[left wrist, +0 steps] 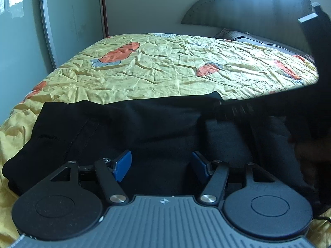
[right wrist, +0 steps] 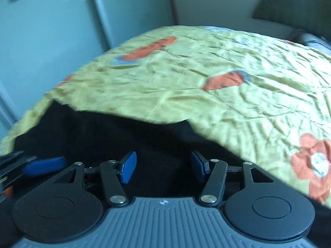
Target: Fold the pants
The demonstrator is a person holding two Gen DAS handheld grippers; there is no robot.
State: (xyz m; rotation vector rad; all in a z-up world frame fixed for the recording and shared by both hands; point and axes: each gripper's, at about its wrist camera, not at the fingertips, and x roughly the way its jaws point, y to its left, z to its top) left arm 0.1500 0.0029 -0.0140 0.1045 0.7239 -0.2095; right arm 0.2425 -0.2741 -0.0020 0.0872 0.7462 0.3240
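The black pants (left wrist: 128, 128) are laid in a bunched, partly folded heap on the near part of the bed, across the yellow bedspread (left wrist: 165, 70) printed with orange flowers. In the left wrist view, a seam and a small stitched slit are seen on the left portion of the fabric, and the far edge of the garment is drawn in an almost straight line across the spread. The left hand-held gripper (left wrist: 162, 165) is held low over the middle of the pants, with its blue pads (left wrist: 122, 165) parted; dark cloth is seen beneath and between them, but no pressing of the pads on it is visible, so the gripper is read as released. A dark, blurred shape is seen at the right edge of this view, and what it is cannot be told.

In the right wrist view, which is blurred, the right hand-held gripper (right wrist: 163, 166) is likewise poised above the black cloth with its pads spread apart and nothing clamped. One blue pad of the left gripper is caught at the left margin there. A dark headboard (left wrist: 248, 6) and a pillow (left wrist: 238, 36) are seen at the far end of the bed.
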